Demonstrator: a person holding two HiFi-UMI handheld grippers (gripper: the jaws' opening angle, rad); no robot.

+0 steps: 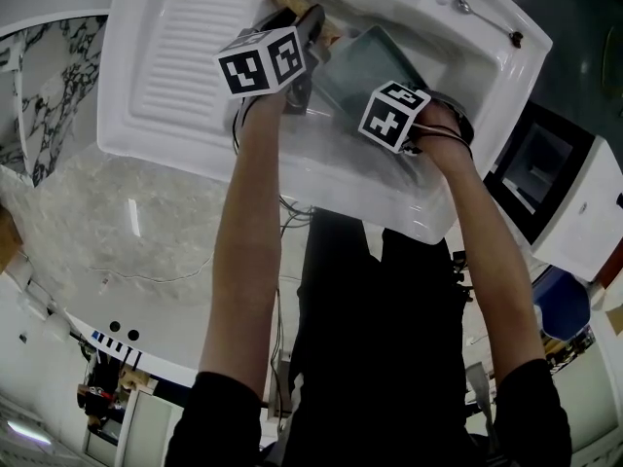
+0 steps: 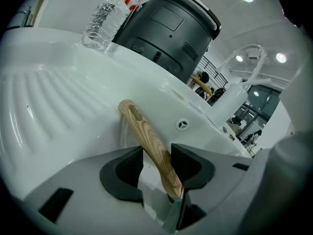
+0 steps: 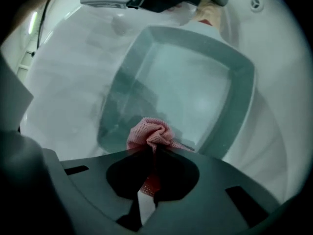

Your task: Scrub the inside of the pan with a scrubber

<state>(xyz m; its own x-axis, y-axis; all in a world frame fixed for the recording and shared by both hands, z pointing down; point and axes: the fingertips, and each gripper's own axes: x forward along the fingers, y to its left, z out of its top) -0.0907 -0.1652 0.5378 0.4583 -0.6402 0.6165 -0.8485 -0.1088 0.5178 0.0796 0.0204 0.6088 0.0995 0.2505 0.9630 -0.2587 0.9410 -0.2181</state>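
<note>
A square grey-green pan (image 1: 362, 64) stands tilted in the basin of a white sink (image 1: 146, 129). Its wooden handle (image 2: 146, 138) points away along the sink wall. My left gripper (image 2: 156, 153) is shut on that handle near the pan's body, and its marker cube (image 1: 261, 60) shows in the head view. In the right gripper view the pan's inside (image 3: 195, 84) fills the middle. My right gripper (image 3: 152, 148) is shut on a pink mesh scrubber (image 3: 150, 132), whose bunched end lies against the pan's near inner edge.
A ribbed drainboard (image 1: 200, 52) lies left of the basin. On the ledge behind stand a clear water bottle (image 2: 105, 18), a dark grey cooker (image 2: 166, 31) and a white tap (image 2: 239, 89). A spoon (image 1: 485, 20) rests on the sink's back rim. A white appliance (image 1: 560, 188) stands at the right.
</note>
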